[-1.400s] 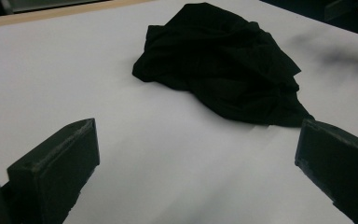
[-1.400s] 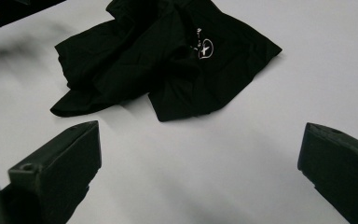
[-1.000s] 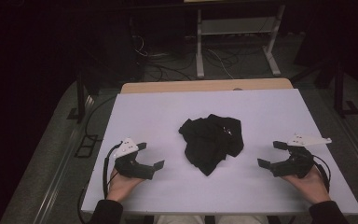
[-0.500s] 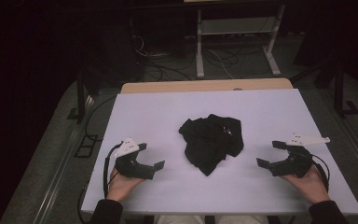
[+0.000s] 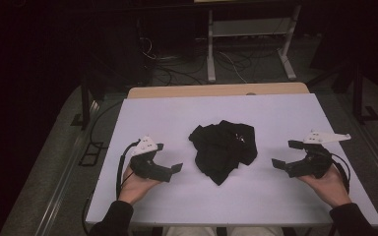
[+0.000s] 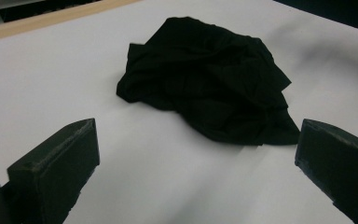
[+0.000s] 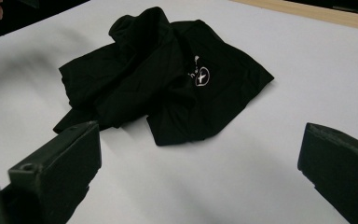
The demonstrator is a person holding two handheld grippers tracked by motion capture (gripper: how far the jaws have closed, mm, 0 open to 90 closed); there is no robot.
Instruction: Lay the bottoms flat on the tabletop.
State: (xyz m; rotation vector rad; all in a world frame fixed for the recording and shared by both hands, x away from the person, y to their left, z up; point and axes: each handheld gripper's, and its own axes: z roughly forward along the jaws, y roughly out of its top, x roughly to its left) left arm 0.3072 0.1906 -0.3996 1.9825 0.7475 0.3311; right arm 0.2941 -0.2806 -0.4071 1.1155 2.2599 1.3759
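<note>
Both claws are released and empty: left claw has the crumpled black garment at its 3 o'clock, right claw at its 9 o'clock. It lies mid-surface, long axis toward 6, slightly nearer the left.

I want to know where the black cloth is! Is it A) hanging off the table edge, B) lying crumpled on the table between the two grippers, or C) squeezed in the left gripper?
B: the black cloth lies crumpled on the table, apart from the open left gripper and right gripper.
</note>
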